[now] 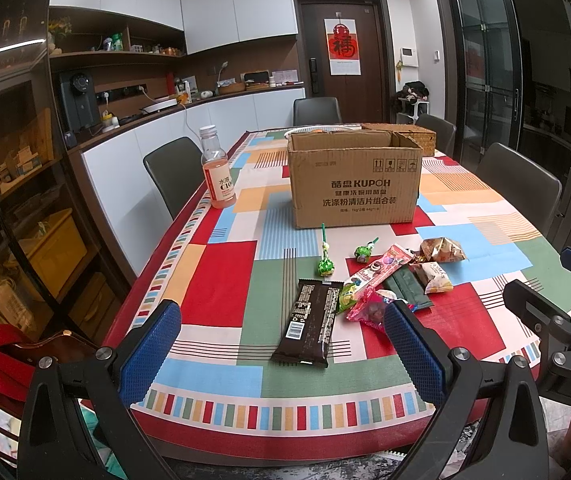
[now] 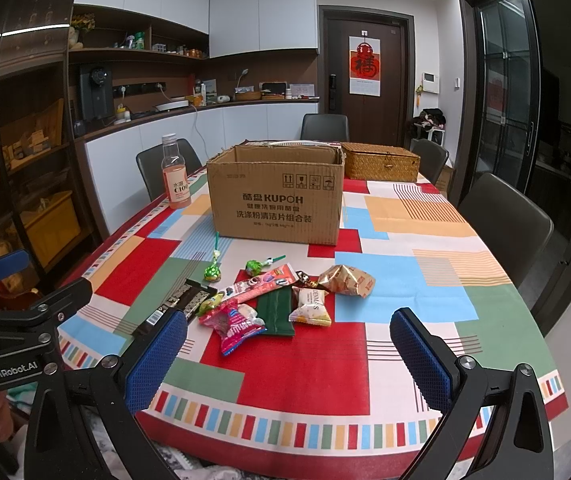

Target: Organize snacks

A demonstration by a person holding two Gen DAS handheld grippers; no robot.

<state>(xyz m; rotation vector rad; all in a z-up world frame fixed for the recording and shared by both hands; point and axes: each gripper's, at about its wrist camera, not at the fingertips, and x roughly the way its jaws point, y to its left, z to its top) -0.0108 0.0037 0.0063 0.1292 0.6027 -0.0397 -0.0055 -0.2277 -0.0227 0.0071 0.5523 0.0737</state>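
Observation:
A pile of snacks lies on the patterned tablecloth in front of an open cardboard box [image 1: 355,184] [image 2: 277,200]. It holds a dark chocolate bar [image 1: 311,318] [image 2: 177,306], two green lollipops [image 1: 325,266] [image 2: 212,272], a long pink packet [image 1: 379,270] [image 2: 263,282], a pink candy bag [image 2: 231,326], a dark green packet [image 2: 275,314], a white pastry packet [image 2: 311,308] and a gold packet [image 2: 347,280]. My left gripper [image 1: 281,350] is open and empty, near the table's front edge before the chocolate bar. My right gripper [image 2: 289,354] is open and empty, before the pile.
A pink drink bottle [image 1: 217,170] [image 2: 175,174] stands left of the box. A wicker basket [image 2: 381,162] sits behind the box on the right. Grey chairs [image 2: 505,220] ring the table. The table's front edge [image 2: 325,436] is close below both grippers.

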